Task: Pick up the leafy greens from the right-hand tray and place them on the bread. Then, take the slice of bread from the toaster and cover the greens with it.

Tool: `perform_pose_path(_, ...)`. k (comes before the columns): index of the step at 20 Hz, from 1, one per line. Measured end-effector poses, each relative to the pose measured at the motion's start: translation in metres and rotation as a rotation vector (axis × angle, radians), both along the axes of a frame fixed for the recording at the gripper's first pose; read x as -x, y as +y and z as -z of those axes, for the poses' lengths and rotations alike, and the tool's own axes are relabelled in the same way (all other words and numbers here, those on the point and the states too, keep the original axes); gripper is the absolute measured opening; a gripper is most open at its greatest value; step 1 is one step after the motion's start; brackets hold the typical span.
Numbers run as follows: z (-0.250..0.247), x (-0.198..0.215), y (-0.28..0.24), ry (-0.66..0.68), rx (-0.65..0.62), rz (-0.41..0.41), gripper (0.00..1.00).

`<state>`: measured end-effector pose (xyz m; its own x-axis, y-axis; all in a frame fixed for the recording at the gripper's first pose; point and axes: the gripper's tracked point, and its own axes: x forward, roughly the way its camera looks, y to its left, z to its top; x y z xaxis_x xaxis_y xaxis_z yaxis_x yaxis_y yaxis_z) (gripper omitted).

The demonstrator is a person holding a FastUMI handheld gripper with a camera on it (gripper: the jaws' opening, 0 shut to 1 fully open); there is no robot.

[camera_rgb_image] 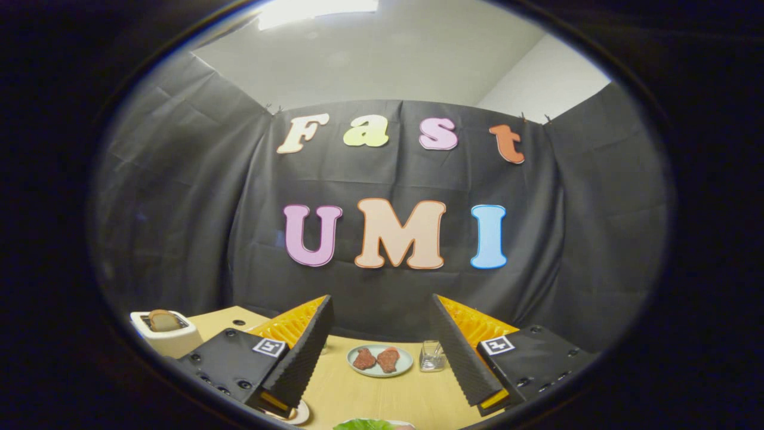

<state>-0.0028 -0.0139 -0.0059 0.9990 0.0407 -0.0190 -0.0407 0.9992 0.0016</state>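
Green leaves [364, 424] peeking in low between wide-apart fingers of the gripper [382, 352] (gripping nothing); plate [380, 361] sitting beyond, toaster [166, 334] holding bread [162, 320].

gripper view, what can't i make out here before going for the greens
- Leafy greens: a top sliver shows, just ahead of the open gripper; their tray is cut off.
- Base bread: nothing identifiable; a plate pokes out behind one finger.
- Toaster: the slice sticks up; its depth is hidden.
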Motion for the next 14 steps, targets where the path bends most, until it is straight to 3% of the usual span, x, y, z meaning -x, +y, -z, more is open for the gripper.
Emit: perform_pose_path(14,0.071,0.014,-0.024,0.190,0.085,-0.177,1.00)
